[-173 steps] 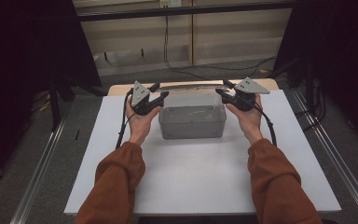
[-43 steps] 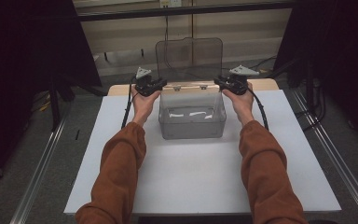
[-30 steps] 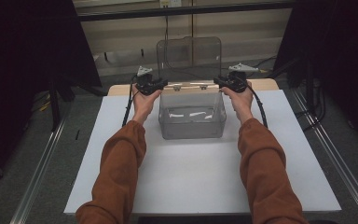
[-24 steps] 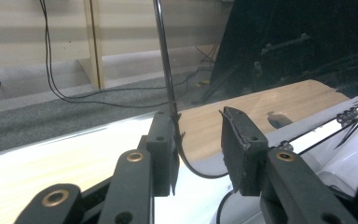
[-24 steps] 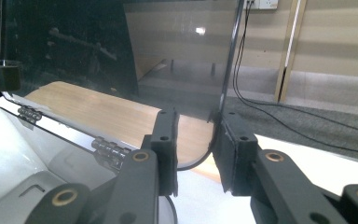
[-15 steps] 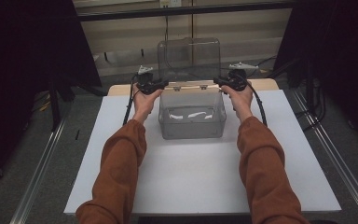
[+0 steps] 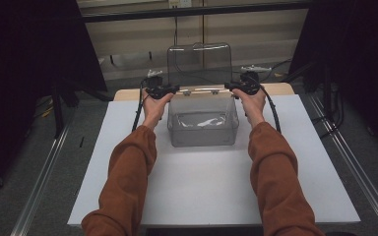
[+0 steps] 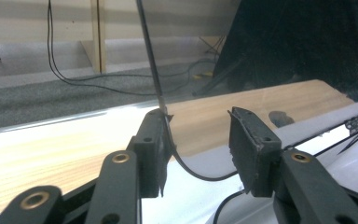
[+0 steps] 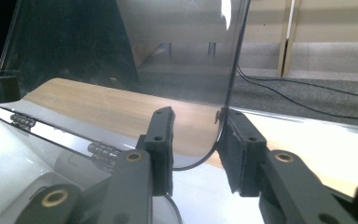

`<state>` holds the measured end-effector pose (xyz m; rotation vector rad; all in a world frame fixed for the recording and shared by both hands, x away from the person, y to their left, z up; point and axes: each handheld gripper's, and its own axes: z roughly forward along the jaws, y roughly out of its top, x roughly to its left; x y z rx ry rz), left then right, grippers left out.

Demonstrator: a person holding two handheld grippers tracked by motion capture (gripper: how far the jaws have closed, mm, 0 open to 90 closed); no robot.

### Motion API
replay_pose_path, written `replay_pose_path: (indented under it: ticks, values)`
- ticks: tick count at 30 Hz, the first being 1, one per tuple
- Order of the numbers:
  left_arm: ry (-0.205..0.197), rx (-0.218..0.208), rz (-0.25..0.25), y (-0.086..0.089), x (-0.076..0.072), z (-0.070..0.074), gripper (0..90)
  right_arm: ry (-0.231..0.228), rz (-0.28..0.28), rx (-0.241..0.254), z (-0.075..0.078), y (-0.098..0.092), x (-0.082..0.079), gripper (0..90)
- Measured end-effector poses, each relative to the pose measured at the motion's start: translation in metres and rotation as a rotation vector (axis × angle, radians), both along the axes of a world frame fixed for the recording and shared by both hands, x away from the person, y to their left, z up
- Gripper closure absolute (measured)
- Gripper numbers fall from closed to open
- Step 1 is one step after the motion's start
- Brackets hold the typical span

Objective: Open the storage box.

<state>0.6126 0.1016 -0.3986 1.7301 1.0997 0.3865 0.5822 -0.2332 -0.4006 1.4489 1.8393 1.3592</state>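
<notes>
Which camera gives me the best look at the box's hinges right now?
The right gripper view: the hinges appear close up along the clear box's back edge, under the raised lid. The high view shows them as small specks; the left gripper view catches one at its right edge.

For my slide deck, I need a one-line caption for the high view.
Two hand-held tools, left tool and right tool, flank a clear plastic box whose hinged lid stands upright on a white table.
</notes>
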Motion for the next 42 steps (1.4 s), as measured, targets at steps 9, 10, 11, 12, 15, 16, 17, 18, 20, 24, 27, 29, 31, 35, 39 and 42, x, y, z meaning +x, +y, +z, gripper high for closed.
replay_pose_path:
  ticks: [9,10,11,12,15,16,17,18,20,24,27,29,31,35,39,42]
  values:
    - [0.034,0.003,0.000,-0.0013,0.0027,-0.0006,52.2,0.019,-0.001,0.018,-0.0023,-0.0015,0.0018,63.8]
    - [0.036,-0.001,0.000,-0.0016,0.0030,-0.0007,52.0,0.021,-0.001,0.021,-0.0026,-0.0017,0.0022,63.7]
    - [0.044,-0.003,0.000,-0.0015,0.0034,-0.0007,51.8,0.021,-0.002,0.023,-0.0029,-0.0016,0.0026,63.4]
    - [0.050,-0.002,0.001,-0.0015,0.0038,-0.0008,51.5,0.025,-0.002,0.024,-0.0029,-0.0016,0.0028,63.2]
    - [0.065,0.000,0.007,-0.0031,0.0041,-0.0005,49.7,0.037,-0.003,0.024,-0.0027,-0.0016,0.0038,62.5]
    - [0.068,0.001,0.009,-0.0032,0.0044,-0.0005,49.5,0.041,-0.006,0.024,-0.0027,-0.0014,0.0042,62.2]
    - [0.070,-0.005,0.011,-0.0034,0.0047,-0.0008,49.4,0.046,-0.008,0.028,-0.0028,-0.0011,0.0045,62.1]
    - [0.071,-0.008,0.014,-0.0037,0.0048,-0.0009,49.2,0.048,-0.013,0.030,-0.0028,-0.0006,0.0046,61.9]
    - [0.074,-0.003,0.013,-0.0036,0.0050,-0.0008,49.0,0.051,-0.019,0.036,-0.0033,0.0002,0.0048,61.5]
    - [0.085,-0.004,0.014,-0.0033,0.0056,-0.0015,48.0,0.061,-0.022,0.054,-0.0047,-0.0001,0.0052,60.4]
    - [0.093,0.003,0.010,-0.0026,0.0061,-0.0016,47.5,0.065,-0.024,0.064,-0.0060,0.0002,0.0057,58.9]
    - [0.091,0.007,0.007,-0.0024,0.0060,-0.0014,46.9,0.060,-0.029,0.059,-0.0064,0.0017,0.0055,58.2]
    - [0.094,-0.001,0.010,-0.0025,0.0061,-0.0020,46.5,0.063,-0.035,0.064,-0.0070,0.0024,0.0058,57.7]
    - [0.105,-0.012,0.017,-0.0024,0.0063,-0.0033,45.8,0.077,-0.036,0.080,-0.0083,0.0023,0.0061,55.2]
    - [0.104,-0.001,0.030,-0.0036,0.0057,-0.0032,45.5,0.078,-0.031,0.083,-0.0096,0.0028,0.0063,53.6]
    - [0.107,-0.010,0.030,-0.0032,0.0059,-0.0038,45.5,0.074,-0.034,0.080,-0.0099,0.0039,0.0063,52.3]
